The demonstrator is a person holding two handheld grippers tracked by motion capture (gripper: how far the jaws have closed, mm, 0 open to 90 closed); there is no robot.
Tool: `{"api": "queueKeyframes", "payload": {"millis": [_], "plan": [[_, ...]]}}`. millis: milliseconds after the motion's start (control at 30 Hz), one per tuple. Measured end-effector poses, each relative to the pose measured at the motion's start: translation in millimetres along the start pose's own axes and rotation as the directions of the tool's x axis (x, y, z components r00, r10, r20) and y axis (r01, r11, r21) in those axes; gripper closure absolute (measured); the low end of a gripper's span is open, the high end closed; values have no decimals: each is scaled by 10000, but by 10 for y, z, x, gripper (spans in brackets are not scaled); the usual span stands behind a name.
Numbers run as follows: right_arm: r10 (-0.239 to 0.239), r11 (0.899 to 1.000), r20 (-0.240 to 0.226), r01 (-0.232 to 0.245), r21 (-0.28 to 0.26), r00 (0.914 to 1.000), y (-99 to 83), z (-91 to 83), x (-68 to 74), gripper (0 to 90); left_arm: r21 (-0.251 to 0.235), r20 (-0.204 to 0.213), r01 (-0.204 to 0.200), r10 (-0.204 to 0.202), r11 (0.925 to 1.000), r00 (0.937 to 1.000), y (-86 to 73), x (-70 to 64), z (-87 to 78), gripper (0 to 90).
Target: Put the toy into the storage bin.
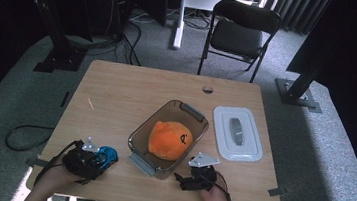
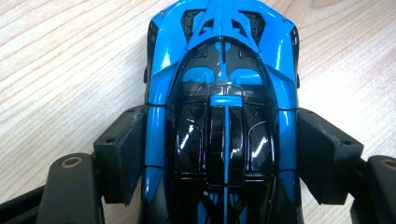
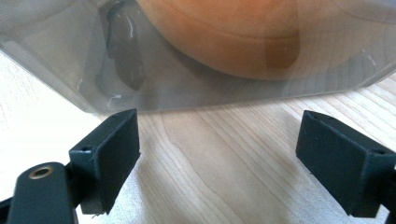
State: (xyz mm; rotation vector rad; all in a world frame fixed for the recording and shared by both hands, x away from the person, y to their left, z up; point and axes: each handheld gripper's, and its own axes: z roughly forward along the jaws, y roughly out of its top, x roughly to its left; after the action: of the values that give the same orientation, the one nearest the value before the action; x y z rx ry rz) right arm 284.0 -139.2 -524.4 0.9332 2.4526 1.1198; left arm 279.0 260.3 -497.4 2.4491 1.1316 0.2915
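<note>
A blue and black toy car rests on the wooden table near its front left. My left gripper is shut on it; in the left gripper view both pads press the flanks of the car, roof up, nose pointing away. An orange plush toy lies in a clear plastic container at the table's middle. My right gripper sits just before the container's near right corner, open and holding nothing. In the right gripper view the container's wall and the plush stand beyond my right gripper.
A white lid lies flat to the right of the container. Behind the table stands a black folding chair. Dark stand posts flank the table on the carpet. Bare wood stretches across the table's far left half.
</note>
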Motion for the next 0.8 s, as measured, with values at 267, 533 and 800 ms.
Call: {"api": "queueKeyframes", "payload": {"millis": [267,533,800], "plan": [[62,10000,-29,-62,-26,10000,0,-6,-8,132,-258,45,134,-133,9996,9999,51,40,-9,268],[44,10000,-11,-44,-11,10000,2,-5,-3,133,-499,-115,86,-92,9987,9999,144,77,-178,289],[-18,10000,5,18,49,10000,4,5,2,133,-657,-281,-102,84,9978,9996,319,124,-336,289]]}}
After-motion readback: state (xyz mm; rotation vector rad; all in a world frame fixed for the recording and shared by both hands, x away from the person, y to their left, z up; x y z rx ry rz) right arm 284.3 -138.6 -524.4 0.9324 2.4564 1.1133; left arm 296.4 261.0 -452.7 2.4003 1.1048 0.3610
